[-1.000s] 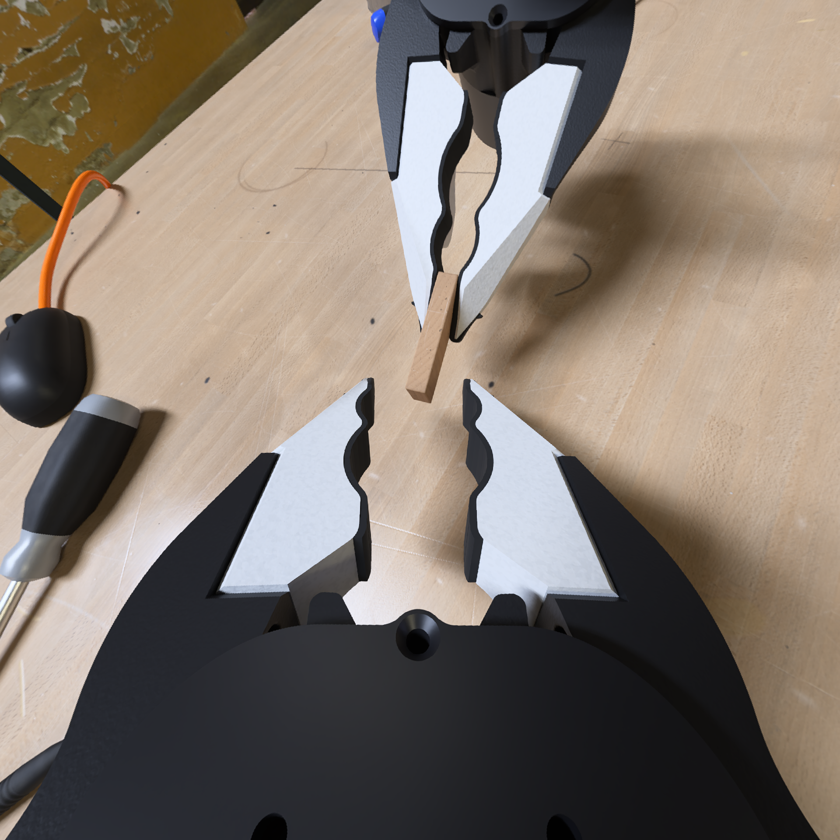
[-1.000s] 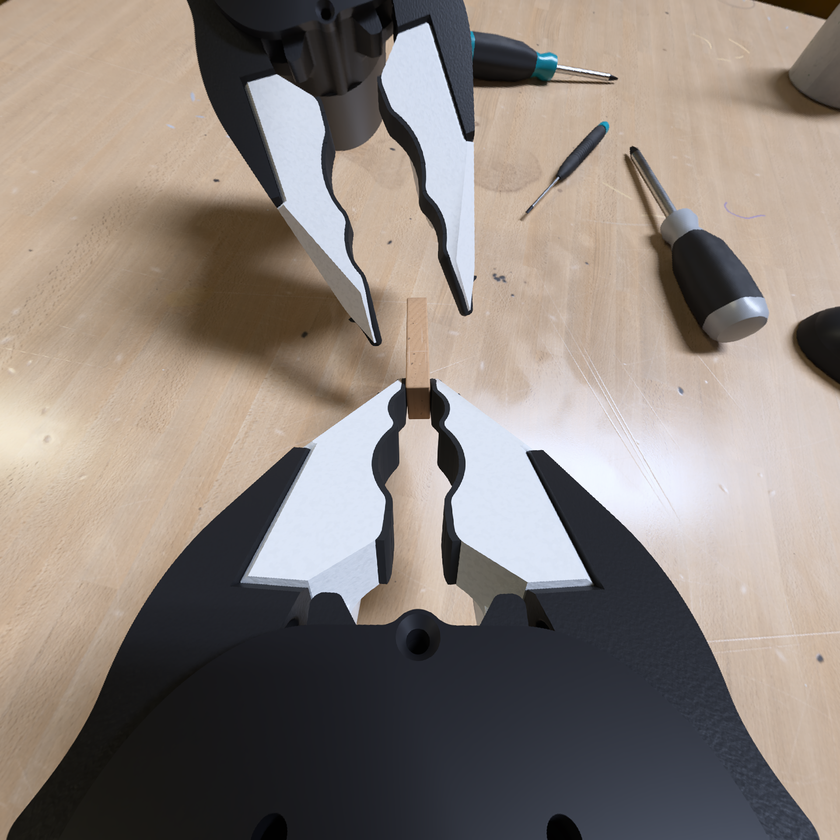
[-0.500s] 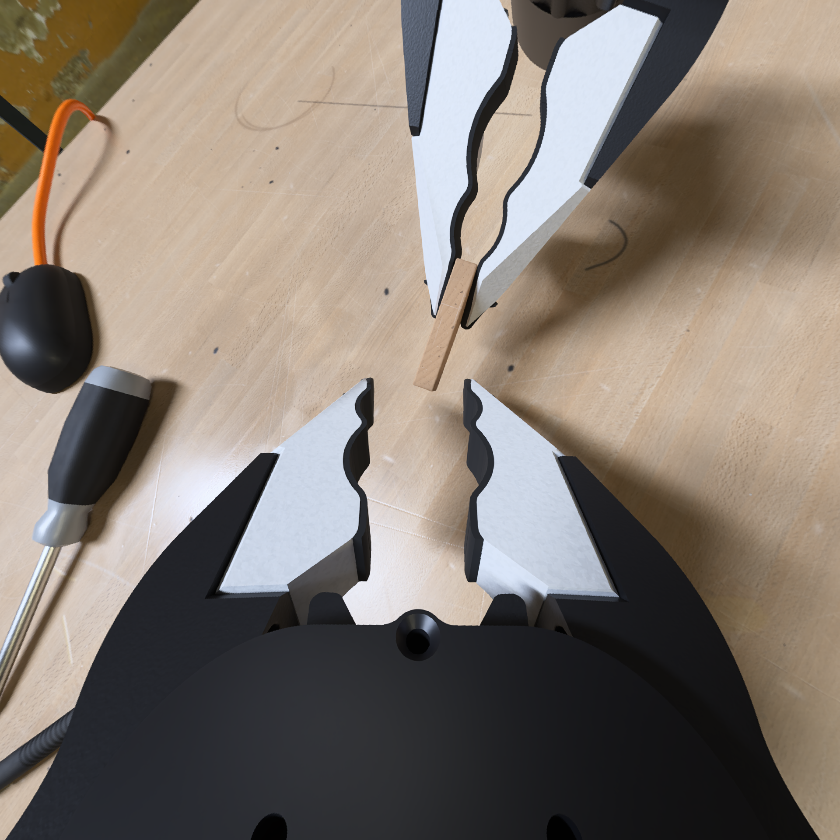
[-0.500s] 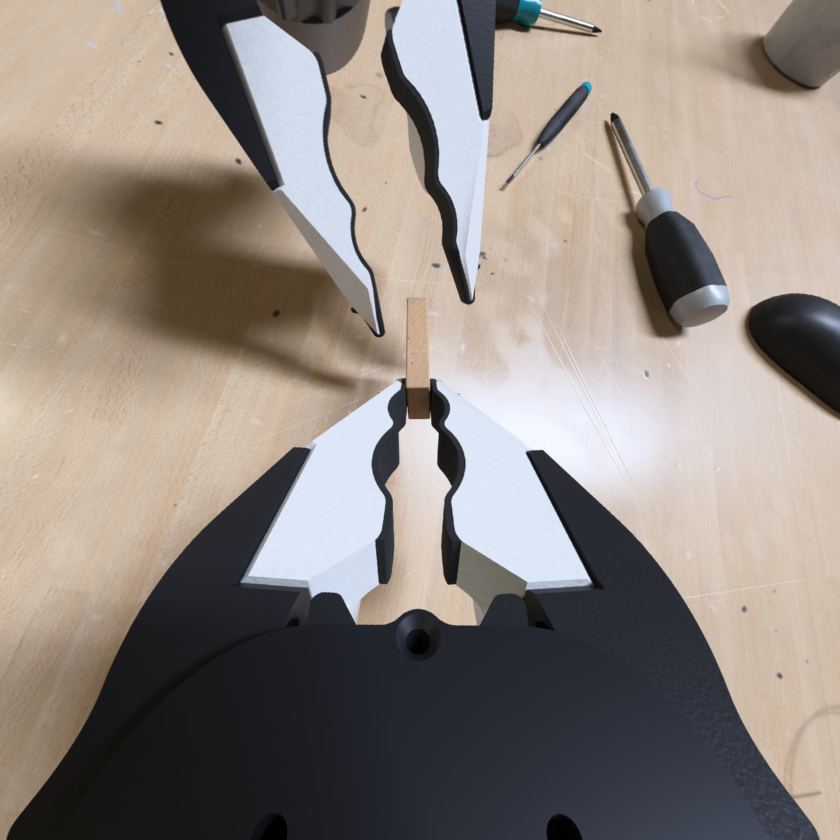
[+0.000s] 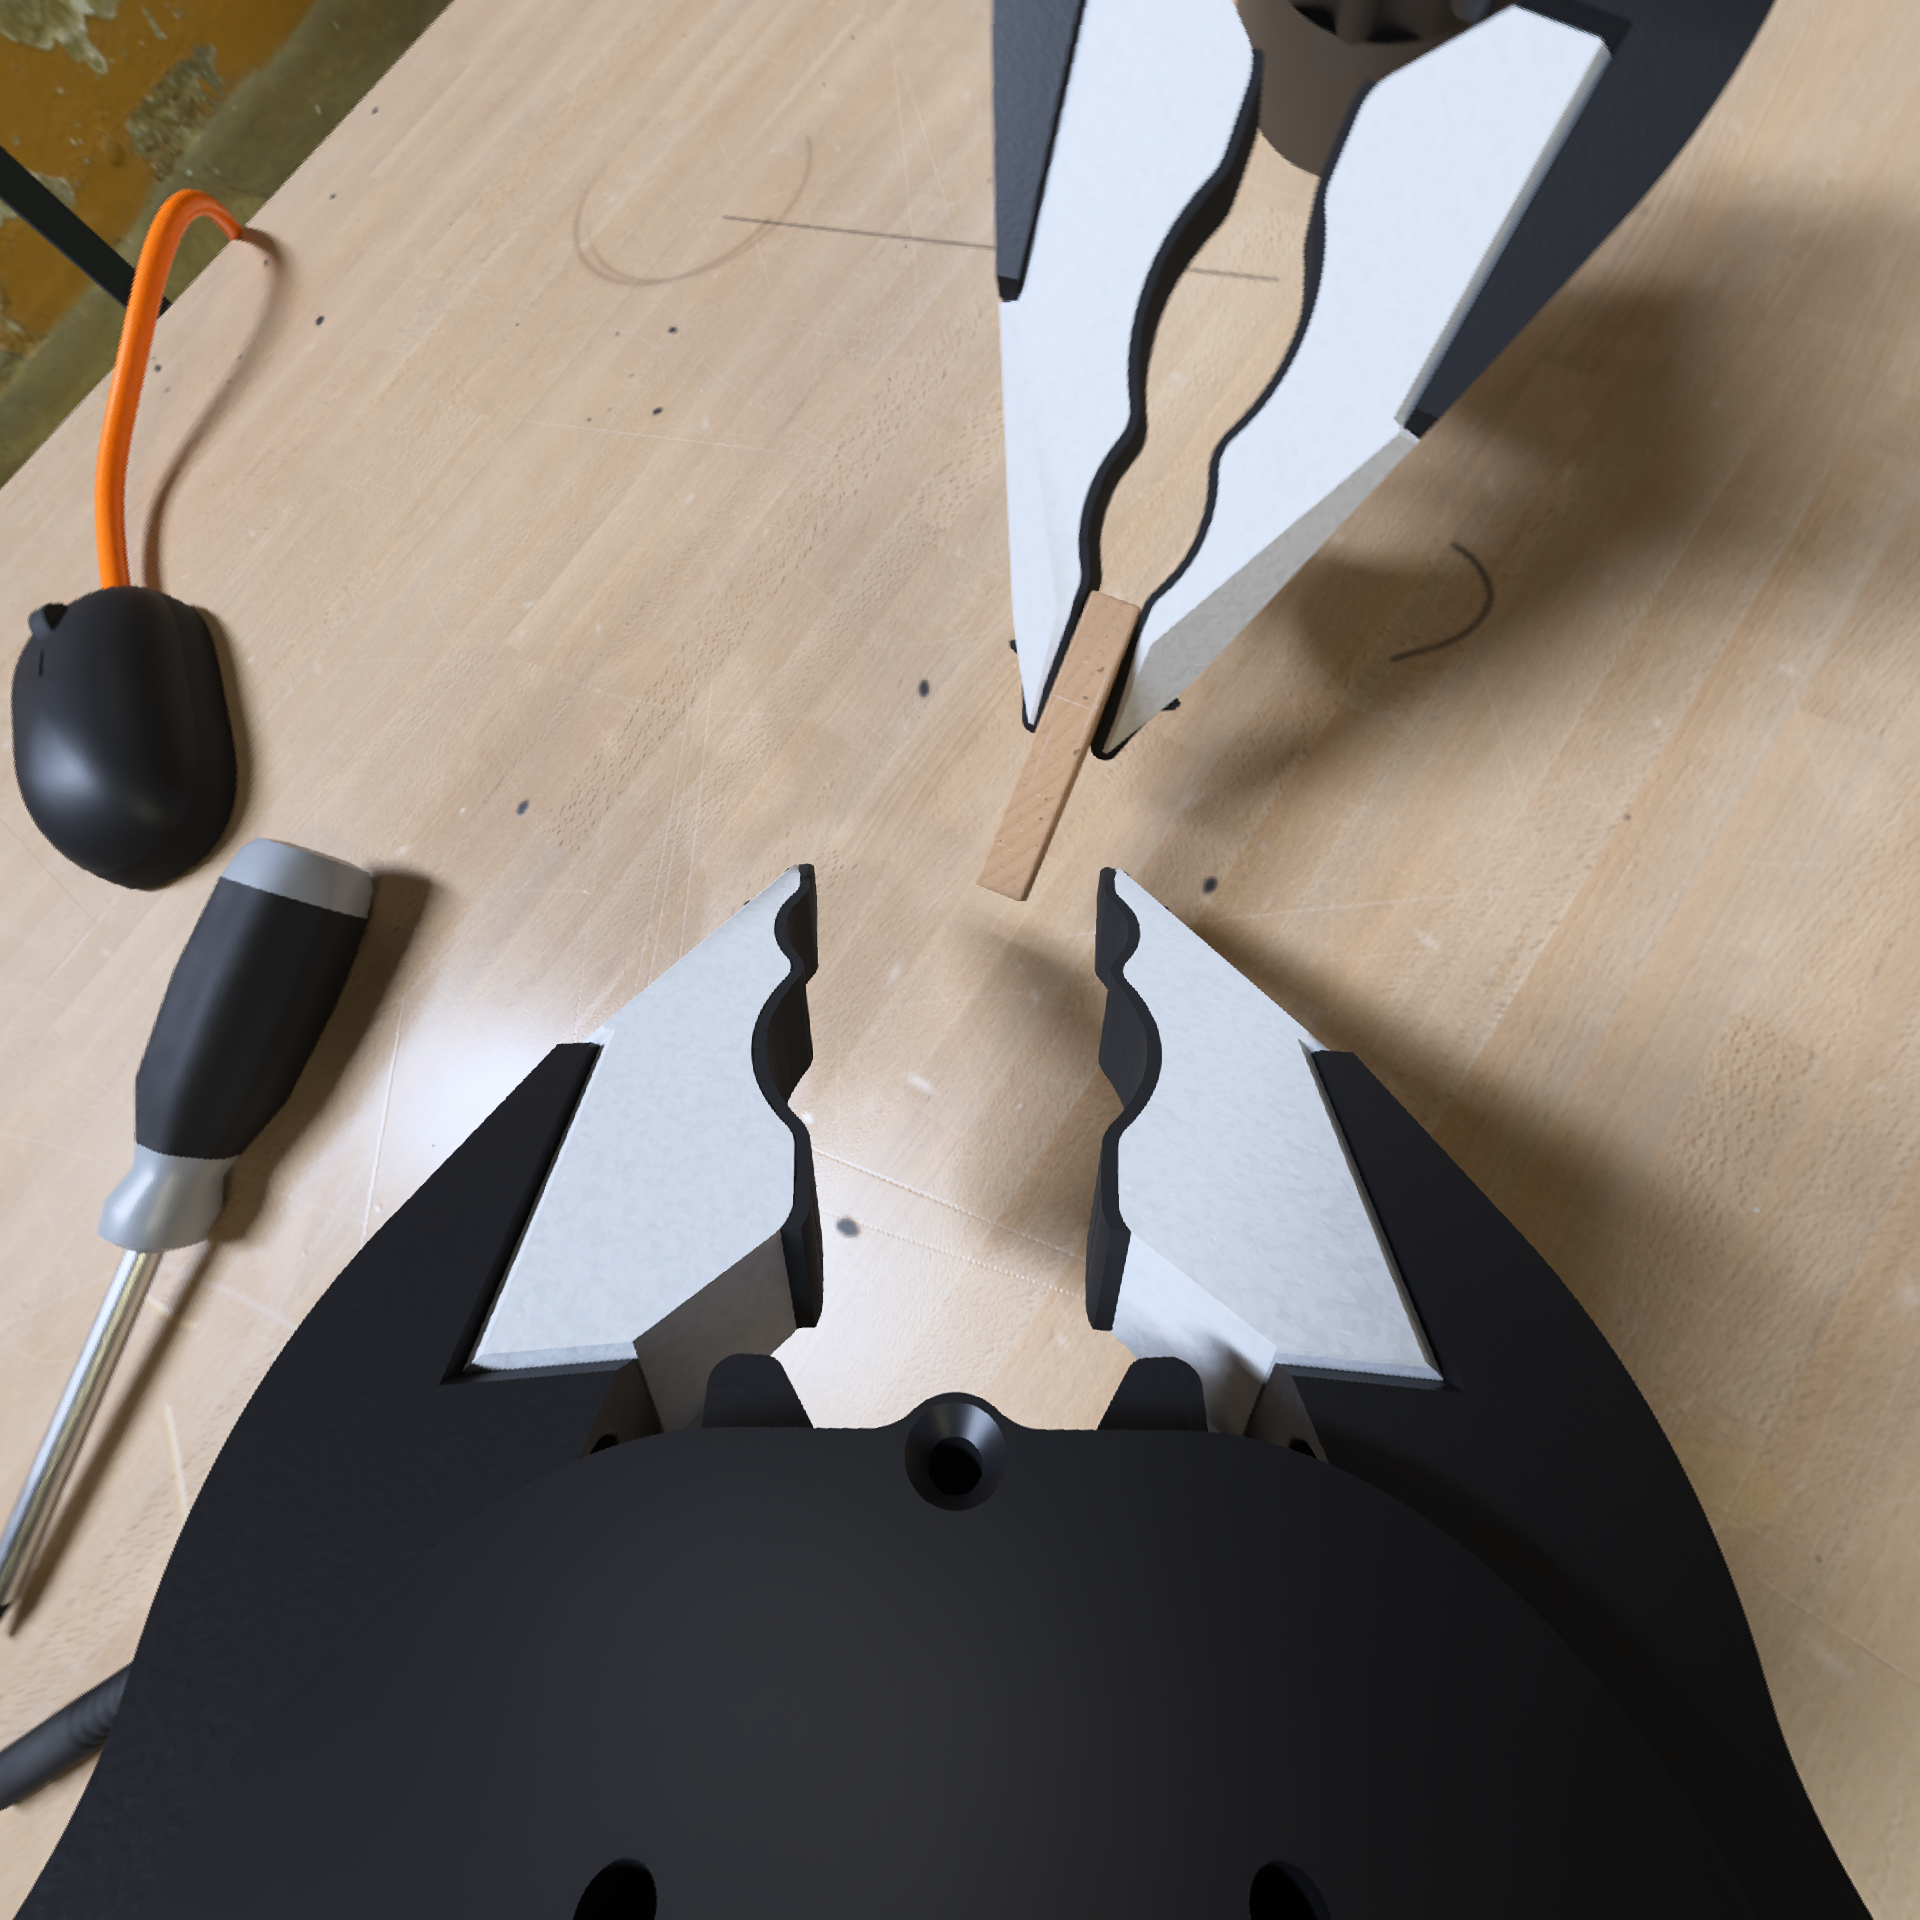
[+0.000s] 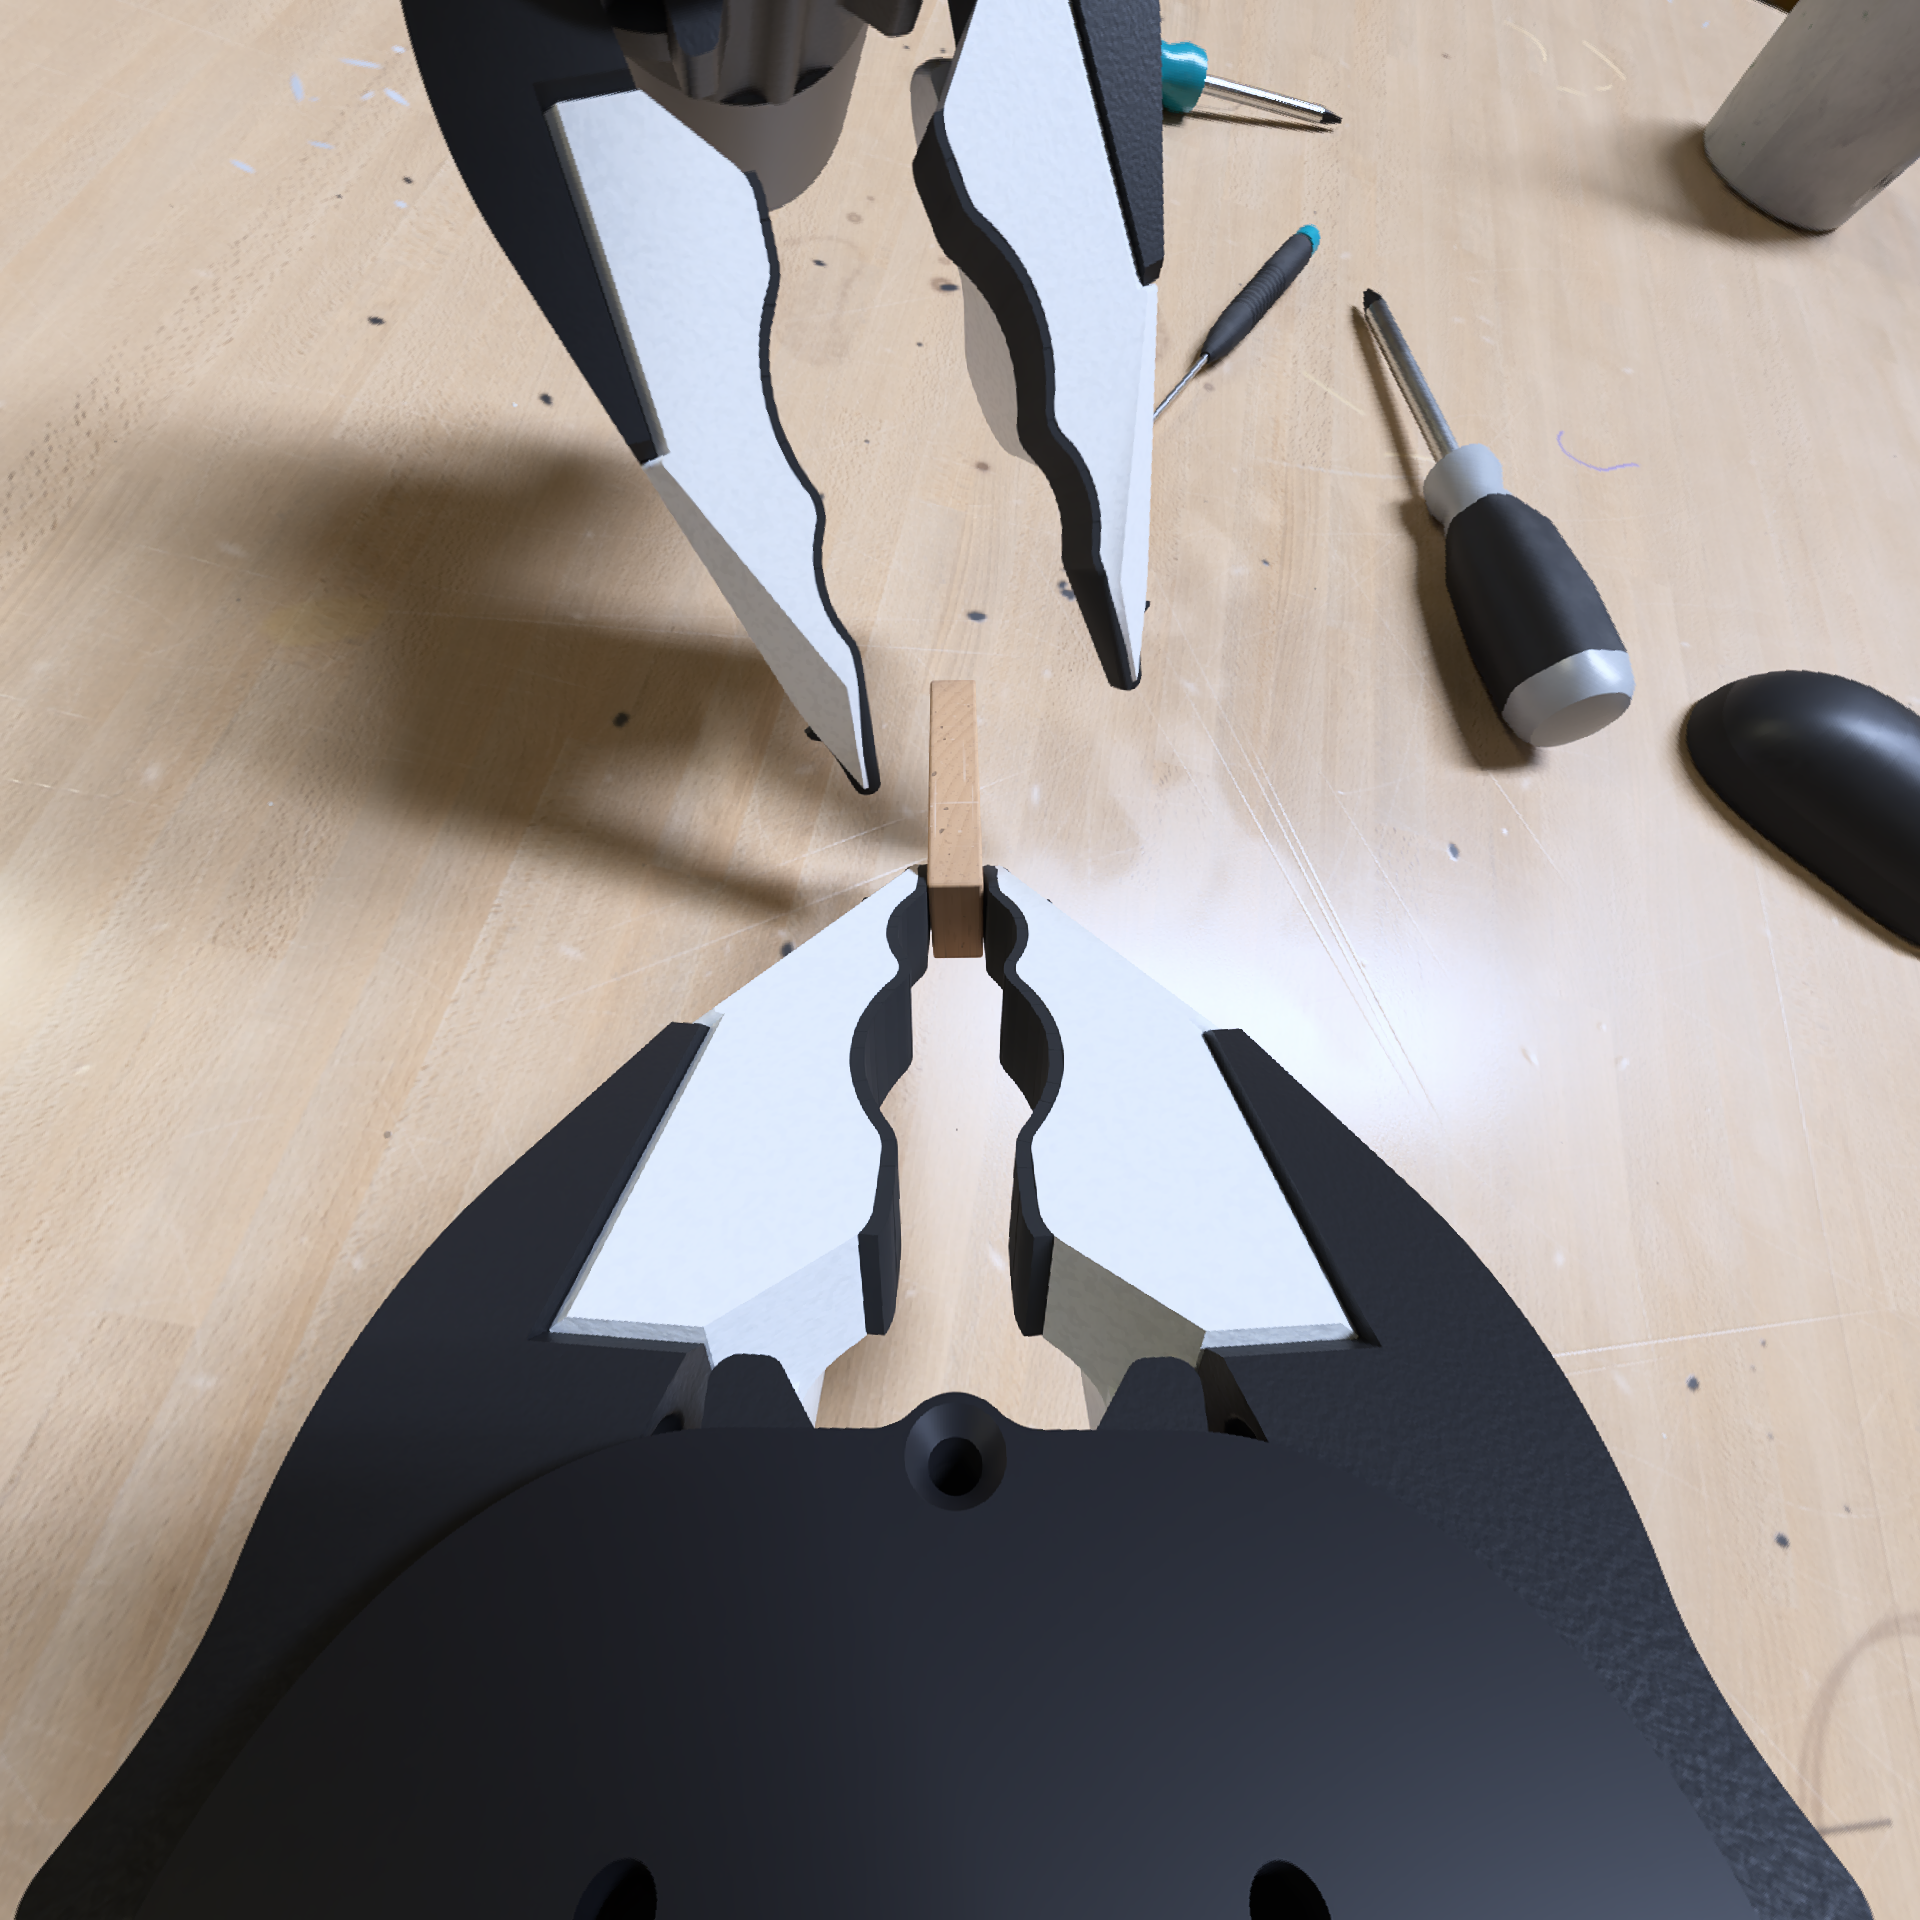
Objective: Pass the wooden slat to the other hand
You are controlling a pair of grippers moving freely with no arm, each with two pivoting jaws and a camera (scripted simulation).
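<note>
While three screwdrivers lie on the bench, there's one wooden slat: pale, thin, rectangular, pinched at its near end by the right gripper, held above the bench. Left gripper gapes wide, empty, tips nearer the slat's free end than 0.5 s ago.

Bare counter lies open around both tools. A large screwdriver and black mouse crowd the left tool's left side.
</note>
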